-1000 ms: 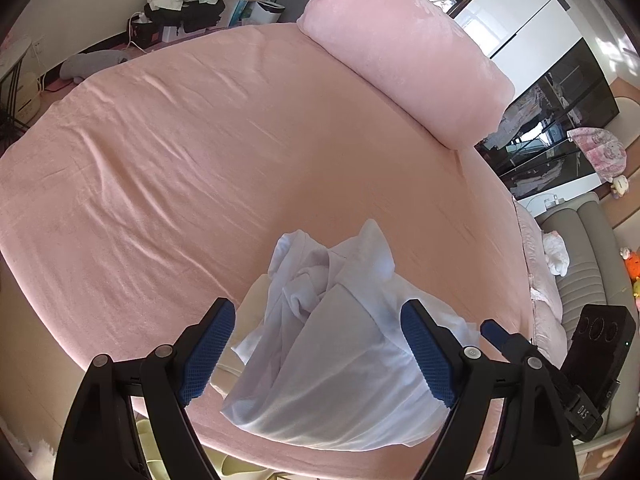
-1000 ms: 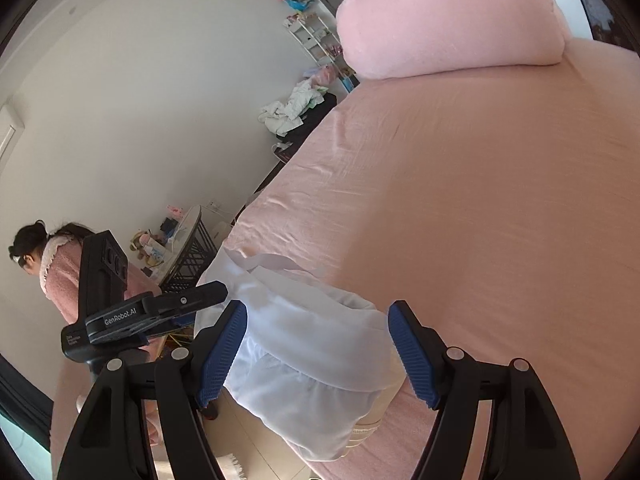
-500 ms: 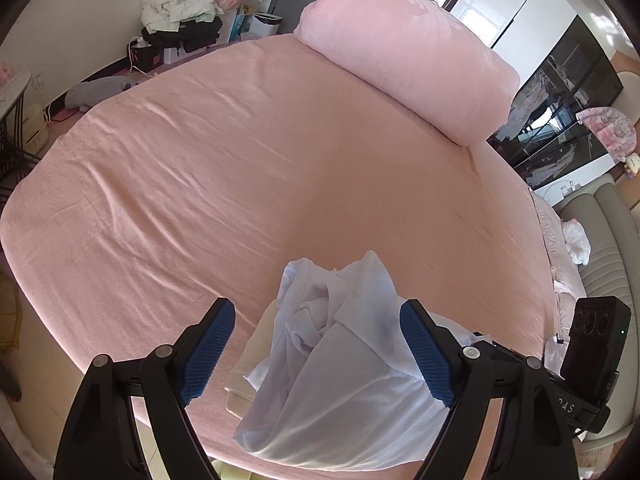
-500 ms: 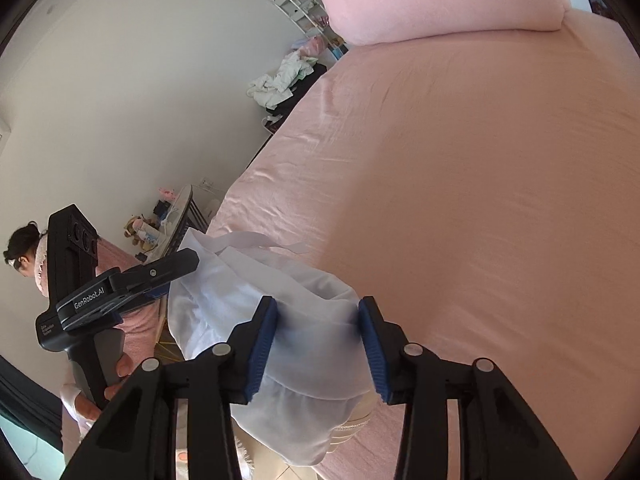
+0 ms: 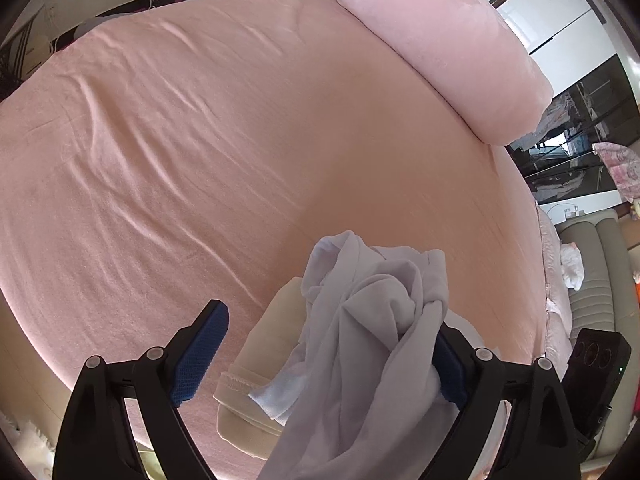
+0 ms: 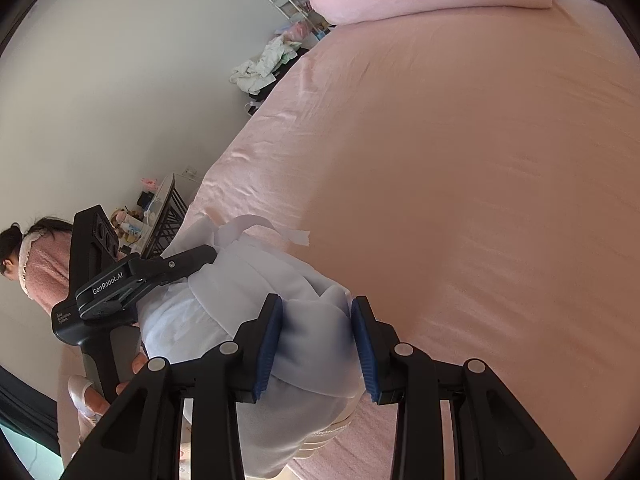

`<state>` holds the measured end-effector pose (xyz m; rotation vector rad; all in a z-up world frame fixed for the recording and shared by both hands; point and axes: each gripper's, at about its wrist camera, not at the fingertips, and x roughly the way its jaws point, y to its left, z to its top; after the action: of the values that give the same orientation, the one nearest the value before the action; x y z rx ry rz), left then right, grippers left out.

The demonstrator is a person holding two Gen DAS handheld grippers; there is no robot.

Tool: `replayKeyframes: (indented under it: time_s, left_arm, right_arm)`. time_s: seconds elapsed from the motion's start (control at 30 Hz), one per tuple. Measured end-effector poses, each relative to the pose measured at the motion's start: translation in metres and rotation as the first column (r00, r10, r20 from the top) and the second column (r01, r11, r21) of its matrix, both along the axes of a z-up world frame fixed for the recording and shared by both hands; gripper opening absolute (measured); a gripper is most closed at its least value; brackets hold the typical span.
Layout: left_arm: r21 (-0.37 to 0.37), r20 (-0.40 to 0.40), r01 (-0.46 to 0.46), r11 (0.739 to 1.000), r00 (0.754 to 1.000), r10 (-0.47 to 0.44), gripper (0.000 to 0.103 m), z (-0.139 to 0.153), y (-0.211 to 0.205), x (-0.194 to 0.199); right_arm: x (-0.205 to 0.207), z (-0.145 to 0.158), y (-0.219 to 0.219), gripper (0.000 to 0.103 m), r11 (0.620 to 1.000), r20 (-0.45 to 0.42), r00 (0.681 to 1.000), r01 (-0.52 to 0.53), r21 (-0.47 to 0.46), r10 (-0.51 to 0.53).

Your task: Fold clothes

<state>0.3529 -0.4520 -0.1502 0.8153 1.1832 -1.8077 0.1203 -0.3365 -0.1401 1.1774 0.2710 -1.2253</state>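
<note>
White crumpled cotton garment (image 5: 372, 344) bunches at pink bed's (image 5: 240, 140) near edge | right gripper (image 6: 316, 344) fingers clamp a fold, nearer | left gripper (image 5: 324, 354) fingers opening wide, cloth draped against right-hand finger, unpinched.

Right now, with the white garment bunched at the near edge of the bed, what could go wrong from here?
1. The right hand-held gripper pinches a thick wad of the white garment, so several layers may lift together and it won't spread.
2. The left hand-held gripper is opening, and cloth drapes over one finger; it could snag.
3. The garment partly covers a cream garment at the bed edge, which could be dragged off.
</note>
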Motion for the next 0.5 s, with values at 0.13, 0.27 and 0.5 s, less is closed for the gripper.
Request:
replayKeyframes:
  time_s: [0.13, 0.27, 0.5]
  left_arm:
    - [0.006, -0.037, -0.021, 1.0, 0.999, 0.022, 0.1, 0.006, 0.002, 0.005]
    - [-0.035, -0.056, -0.031, 0.999, 0.998, 0.029, 0.1, 0.032, 0.01, 0.009]
    - [-0.108, -0.136, -0.043, 0.993, 0.99, 0.028, 0.1, 0.076, 0.026, 0.024]
  right_arm:
    - [-0.003, -0.001, 0.001, 0.04, 1.0, 0.022, 1.0, 0.015, 0.002, -0.015]
    - [-0.013, 0.01, 0.008, 0.069, 0.998, 0.052, 0.997, 0.057, -0.023, -0.056]
    - [-0.009, 0.034, 0.032, 0.07, 0.994, 0.109, 0.994, 0.035, -0.099, -0.024]
